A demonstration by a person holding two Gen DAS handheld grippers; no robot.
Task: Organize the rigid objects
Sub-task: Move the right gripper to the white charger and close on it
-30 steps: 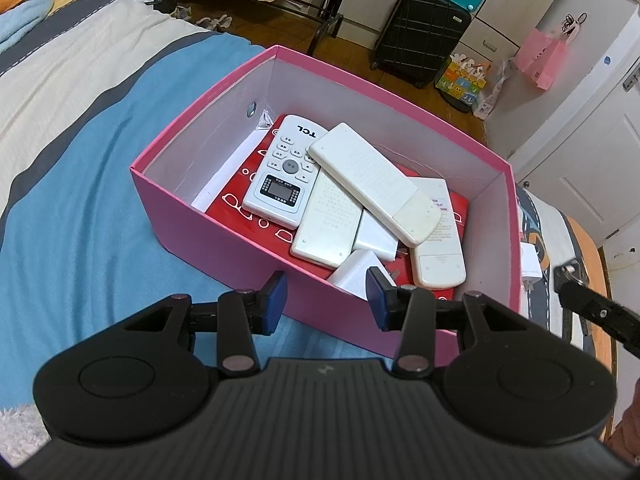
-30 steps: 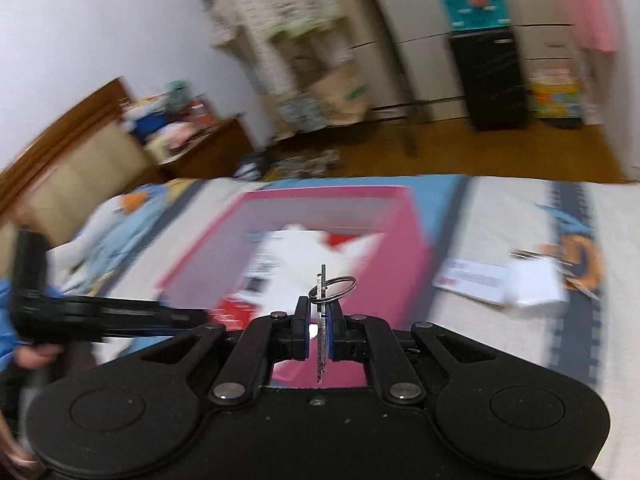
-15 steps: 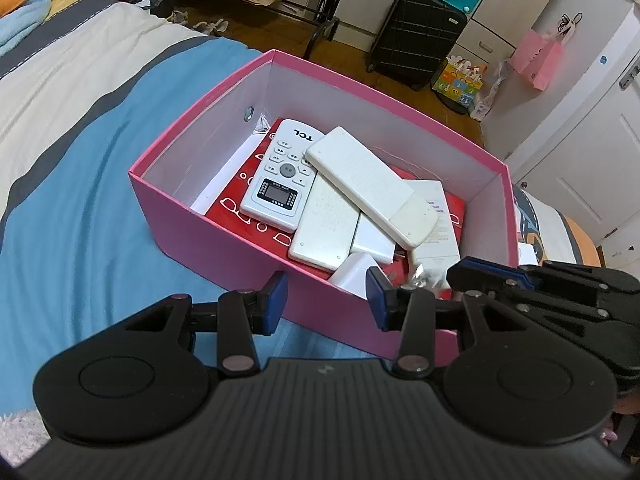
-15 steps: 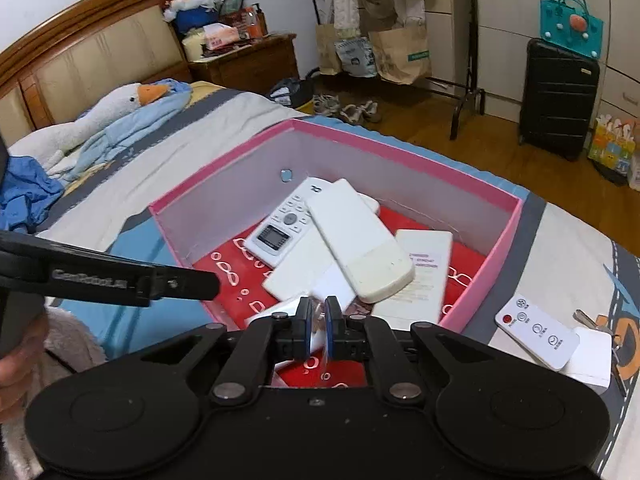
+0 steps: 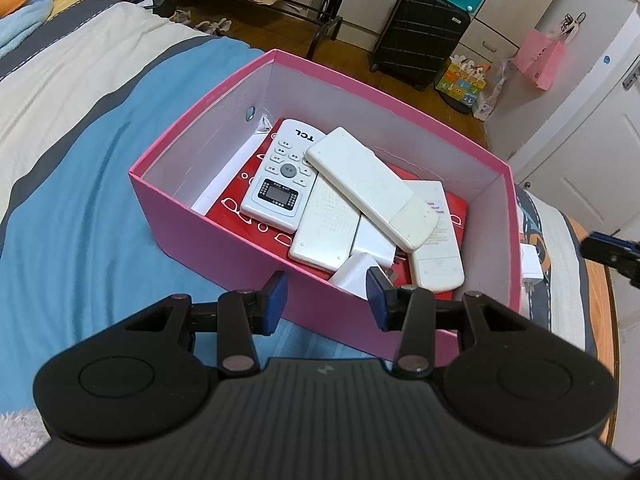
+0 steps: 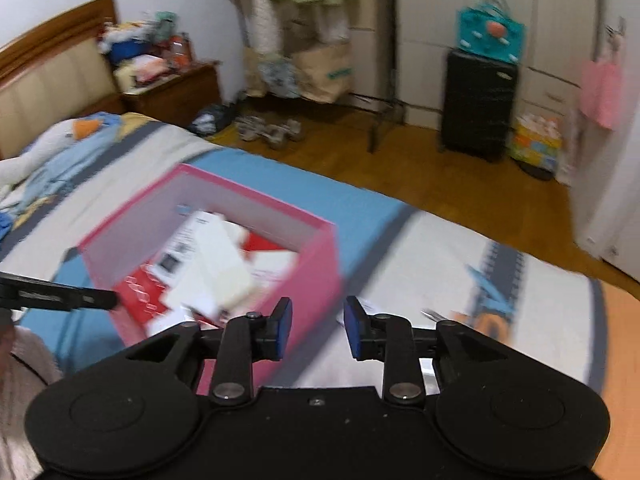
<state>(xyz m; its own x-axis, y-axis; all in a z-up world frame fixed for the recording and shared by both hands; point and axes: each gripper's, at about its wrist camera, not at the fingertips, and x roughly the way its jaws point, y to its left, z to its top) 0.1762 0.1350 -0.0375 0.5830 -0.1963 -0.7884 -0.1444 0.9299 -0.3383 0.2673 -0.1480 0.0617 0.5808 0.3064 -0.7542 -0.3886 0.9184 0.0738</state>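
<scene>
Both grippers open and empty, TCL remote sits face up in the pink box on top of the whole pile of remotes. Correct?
Not quite. The TCL remote is not on top: the left wrist view shows a long plain white remote lying across its corner, topmost. The rest holds: the left gripper and right gripper are open and empty, and the remote lies face up in the pink box.

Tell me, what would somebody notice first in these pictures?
Probably the bright pink box sitting on the striped bed, right in the middle of the left wrist view. It holds a heap of white remotes, with the TCL remote face up and a long remote lying slantwise on top of the others. After that, the black suitcase standing on the wooden floor behind the box.
</scene>
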